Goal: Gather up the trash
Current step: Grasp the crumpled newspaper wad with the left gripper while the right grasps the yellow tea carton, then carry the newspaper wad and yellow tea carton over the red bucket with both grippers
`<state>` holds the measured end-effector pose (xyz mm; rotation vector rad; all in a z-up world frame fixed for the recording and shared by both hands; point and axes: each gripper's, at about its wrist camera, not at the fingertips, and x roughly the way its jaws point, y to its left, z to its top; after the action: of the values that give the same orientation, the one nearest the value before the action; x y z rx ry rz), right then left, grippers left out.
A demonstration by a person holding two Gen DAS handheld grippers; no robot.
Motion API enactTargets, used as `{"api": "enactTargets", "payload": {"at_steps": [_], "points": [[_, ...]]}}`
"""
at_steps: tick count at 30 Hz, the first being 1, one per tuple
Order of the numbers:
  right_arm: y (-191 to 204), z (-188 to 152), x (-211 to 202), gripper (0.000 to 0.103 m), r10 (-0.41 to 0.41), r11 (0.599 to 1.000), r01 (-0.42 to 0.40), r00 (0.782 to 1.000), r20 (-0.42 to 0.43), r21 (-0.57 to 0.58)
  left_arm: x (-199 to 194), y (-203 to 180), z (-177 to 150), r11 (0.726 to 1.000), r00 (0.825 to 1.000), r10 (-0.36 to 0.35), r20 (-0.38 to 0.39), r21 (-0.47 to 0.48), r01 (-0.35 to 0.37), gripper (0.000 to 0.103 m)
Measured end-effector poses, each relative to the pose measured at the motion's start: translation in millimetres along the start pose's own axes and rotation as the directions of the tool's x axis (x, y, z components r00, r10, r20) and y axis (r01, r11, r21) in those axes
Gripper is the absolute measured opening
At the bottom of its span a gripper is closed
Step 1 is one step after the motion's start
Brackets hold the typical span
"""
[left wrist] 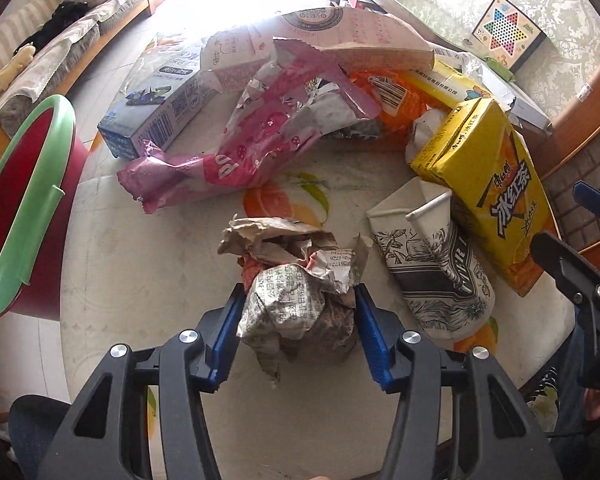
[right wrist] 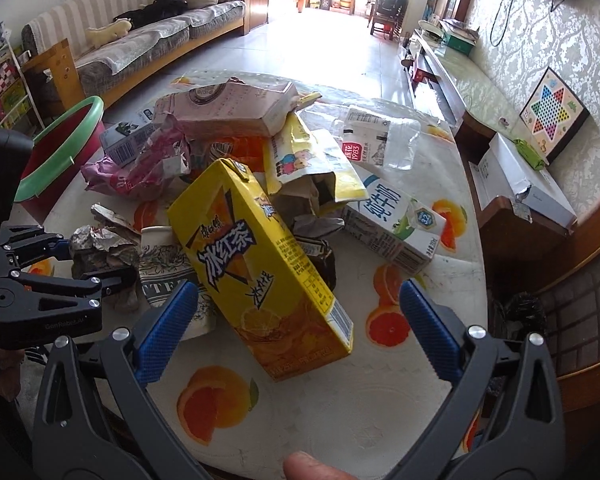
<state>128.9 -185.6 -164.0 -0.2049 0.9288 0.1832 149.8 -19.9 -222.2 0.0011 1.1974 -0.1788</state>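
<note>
Straddling the crumpled paper ball (left wrist: 300,304), the left gripper (left wrist: 300,300) pointed steeply down at the table (left wrist: 148,280), one blue pad on each flank of the wad. The pads appeared to touch the paper on both sides, so the jaws were judged clamped on it; how firm the hold was could not be told. The wad sat directly between the jaws, with its looser, torn part extending ahead of the fingertips.

The right gripper (right wrist: 296,300) stood with its jaws wide apart. The yellow tea carton (right wrist: 260,264) lay between and ahead of those jaws, its near bottom corner inside the gap and its long axis running away from the jaws toward the upper left, tilted up over the trash beneath it. Neither pad touched the carton. To the left of the right jaws, beside the carton, lay the patterned paper cup (right wrist: 160,264).

The red bin with green rim (left wrist: 24,208) stood well off to the left of the left jaws, past the table edge. The left hand was the nearer to it, so carrying the paper ball leftward to the bin was judged the next move. The pink wrapper (left wrist: 236,148) lay well ahead of the left jaws, clear of that path.
</note>
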Motion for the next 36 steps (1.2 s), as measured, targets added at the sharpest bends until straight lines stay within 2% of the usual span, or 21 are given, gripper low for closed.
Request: {"api": "enactTargets", "payload": {"at_steps": [4,9,12,13,14,16,19,27,32,36], "points": [[13,0,8,0.099,-0.041,0.996,0.042,0.999,0.014,-0.075,-3,2,0,1.000,1.000,0.017,0.020,0.004,-0.017,0.044],[25,-6,20,0.099,-0.069,0.986,0.070,0.998,0.012,-0.154,-12,13,-1,0.999,0.999,0.012,0.045,-0.036,-0.010,0.043],[29,-8,23,0.096,-0.086,0.981,0.090,0.996,0.028,-0.174,-19,17,-3,0.999,0.998,0.007,0.060,-0.046,-0.004,0.043],[30,-8,24,0.091,-0.092,0.979,0.097,0.995,0.032,-0.181,-21,19,-4,0.999,0.998,0.002,0.062,-0.049,0.001,0.043],[31,-7,25,0.080,-0.105,0.975,0.110,0.994,0.037,-0.191,-22,21,-4,0.999,0.998,0.001,0.064,-0.052,0.002,0.043],[33,-7,31,0.067,-0.106,0.974,0.104,0.994,0.002,-0.199,-23,22,-4,0.998,0.998,-0.002,0.068,-0.057,0.006,0.043],[30,-6,33,0.067,-0.094,0.981,0.089,0.995,-0.019,-0.172,-25,24,-3,0.998,0.997,-0.002,0.075,-0.061,0.006,0.044],[17,-1,-3,0.065,-0.053,0.994,0.054,0.999,0.012,-0.097,-54,30,-3,0.997,0.989,-0.016,0.146,-0.076,0.027,0.043],[12,13,-45,0.065,-0.044,0.998,0.049,0.995,0.093,-0.044,-89,34,-1,0.995,0.978,-0.002,0.211,-0.094,0.022,0.043],[18,31,-73,0.065,-0.008,1.000,0.011,0.989,0.145,-0.020,-121,44,0,0.993,0.963,0.011,0.270,-0.113,0.021,0.044]]}}
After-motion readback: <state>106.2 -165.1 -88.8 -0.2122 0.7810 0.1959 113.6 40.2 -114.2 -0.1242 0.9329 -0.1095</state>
